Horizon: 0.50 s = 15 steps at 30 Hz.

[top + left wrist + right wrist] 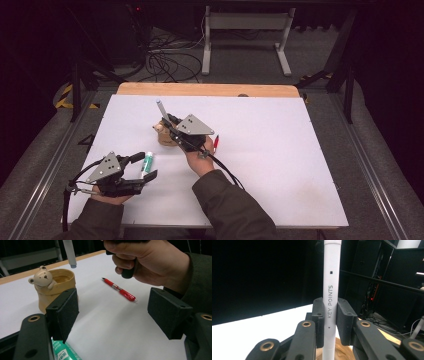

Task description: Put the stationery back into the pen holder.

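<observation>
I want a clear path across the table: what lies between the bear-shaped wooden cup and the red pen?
Only bare white table separates the bear cup from the red pen, as the left gripper view shows.

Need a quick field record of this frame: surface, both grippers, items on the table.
surface: white board on a wooden table
right gripper: shut on white pen, held upright above bear-shaped holder
left gripper: open, nothing between the pads
glue stick: lying on the board between the left gripper's jaws
red pen: lying flat on the board, beside the right hand
holder contents: looks empty
</observation>
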Each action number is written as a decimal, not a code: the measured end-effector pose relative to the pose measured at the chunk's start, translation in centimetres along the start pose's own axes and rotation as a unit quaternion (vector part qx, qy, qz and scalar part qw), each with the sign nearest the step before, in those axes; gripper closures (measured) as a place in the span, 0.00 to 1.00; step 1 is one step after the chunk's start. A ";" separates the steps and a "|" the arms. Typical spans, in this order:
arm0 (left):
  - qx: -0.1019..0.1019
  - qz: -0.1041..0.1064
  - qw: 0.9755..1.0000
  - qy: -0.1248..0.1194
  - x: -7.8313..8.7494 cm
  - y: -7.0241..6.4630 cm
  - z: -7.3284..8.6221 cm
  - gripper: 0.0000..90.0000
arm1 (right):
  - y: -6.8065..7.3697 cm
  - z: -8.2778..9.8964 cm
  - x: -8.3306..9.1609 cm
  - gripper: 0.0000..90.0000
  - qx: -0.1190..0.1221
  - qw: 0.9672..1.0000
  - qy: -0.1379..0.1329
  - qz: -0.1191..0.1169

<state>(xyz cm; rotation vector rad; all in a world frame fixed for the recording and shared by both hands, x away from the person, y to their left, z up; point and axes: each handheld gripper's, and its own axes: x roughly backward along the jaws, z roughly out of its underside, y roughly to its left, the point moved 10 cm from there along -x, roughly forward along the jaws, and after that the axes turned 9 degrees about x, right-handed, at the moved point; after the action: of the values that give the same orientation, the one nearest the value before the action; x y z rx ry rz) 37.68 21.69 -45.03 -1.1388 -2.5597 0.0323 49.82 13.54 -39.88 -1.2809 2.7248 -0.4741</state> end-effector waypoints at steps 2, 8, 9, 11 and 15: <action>-0.001 -0.001 1.000 0.000 0.0 0.1 0.0 0.28 | -0.2 0.1 -0.2 0.87 -0.009 1.000 -0.002 0.001; -0.001 -0.004 1.000 -0.001 0.0 0.1 0.0 0.27 | -0.8 0.6 -0.8 0.87 -0.040 0.999 -0.007 0.001; -0.001 -0.004 1.000 -0.001 0.0 0.1 0.0 0.27 | -0.9 0.7 -0.9 0.87 -0.041 0.999 -0.006 0.003; -0.001 -0.004 1.000 -0.001 0.0 0.1 0.0 0.26 | -0.9 1.0 -1.1 0.87 -0.043 0.999 -0.005 0.002; -0.004 -0.004 1.000 0.000 0.0 0.2 0.0 0.26 | -0.7 1.4 -1.4 0.87 -0.040 0.999 0.001 0.003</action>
<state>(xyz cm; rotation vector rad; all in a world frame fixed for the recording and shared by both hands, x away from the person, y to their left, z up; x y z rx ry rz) 37.80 21.85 -45.05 -1.1314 -2.5672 0.0198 51.57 13.87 -41.05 -1.2903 2.7752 -0.3703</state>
